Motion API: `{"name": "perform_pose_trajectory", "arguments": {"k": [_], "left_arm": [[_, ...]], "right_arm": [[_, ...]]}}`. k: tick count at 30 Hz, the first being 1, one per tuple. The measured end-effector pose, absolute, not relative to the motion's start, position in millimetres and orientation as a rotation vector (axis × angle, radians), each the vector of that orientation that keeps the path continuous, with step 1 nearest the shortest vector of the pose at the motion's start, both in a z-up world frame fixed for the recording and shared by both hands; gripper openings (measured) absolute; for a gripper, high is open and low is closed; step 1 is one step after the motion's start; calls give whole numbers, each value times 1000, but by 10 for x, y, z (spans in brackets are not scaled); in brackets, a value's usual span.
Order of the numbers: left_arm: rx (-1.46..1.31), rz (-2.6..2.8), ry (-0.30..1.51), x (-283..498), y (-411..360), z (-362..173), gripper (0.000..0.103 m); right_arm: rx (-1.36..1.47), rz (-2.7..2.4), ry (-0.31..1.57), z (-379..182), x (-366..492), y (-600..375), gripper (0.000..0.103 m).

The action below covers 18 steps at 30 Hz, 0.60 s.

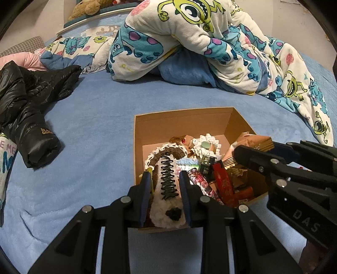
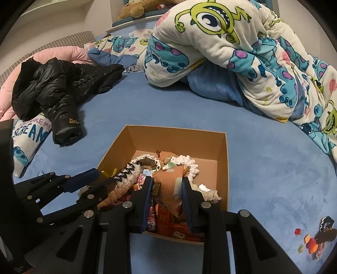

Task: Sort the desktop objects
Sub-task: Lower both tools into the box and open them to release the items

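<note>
One cardboard box (image 2: 223,151) sits on the bed. Two grippers are present: left gripper (image 1: 165,189) and right gripper (image 2: 167,194). One black jacket (image 2: 54,92), one patterned blanket (image 2: 231,52) and one plush toy (image 2: 134,9). Box contents are piled (individual items cannot be counted).

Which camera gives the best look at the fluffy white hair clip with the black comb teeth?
The left wrist view: the fluffy hair clip sits lengthwise between the left gripper fingers, teeth facing the camera. The right wrist view shows it only side-on, partly hidden.
</note>
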<state>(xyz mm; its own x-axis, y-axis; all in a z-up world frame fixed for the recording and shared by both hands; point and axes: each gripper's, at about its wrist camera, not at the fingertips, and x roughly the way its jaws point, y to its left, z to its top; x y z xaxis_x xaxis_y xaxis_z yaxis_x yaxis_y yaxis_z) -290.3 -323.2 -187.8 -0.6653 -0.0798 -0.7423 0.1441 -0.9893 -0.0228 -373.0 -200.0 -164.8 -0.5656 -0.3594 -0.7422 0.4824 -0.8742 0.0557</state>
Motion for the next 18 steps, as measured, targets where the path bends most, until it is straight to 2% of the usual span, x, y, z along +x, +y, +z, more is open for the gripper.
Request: {"name": "perform_pose_trajectory", "arguments": {"k": [3,18], "left_arm": [[1222,-2758,121,-2897,-3234,-1875,28],[1209,-2757,105,-2842,-3201,-1777,28]], "right_arm": [[1095,-2434,206,-1646,-3748,-1984,31],[1096,-2429,196,-1598,-3701,-1906,31]]}}
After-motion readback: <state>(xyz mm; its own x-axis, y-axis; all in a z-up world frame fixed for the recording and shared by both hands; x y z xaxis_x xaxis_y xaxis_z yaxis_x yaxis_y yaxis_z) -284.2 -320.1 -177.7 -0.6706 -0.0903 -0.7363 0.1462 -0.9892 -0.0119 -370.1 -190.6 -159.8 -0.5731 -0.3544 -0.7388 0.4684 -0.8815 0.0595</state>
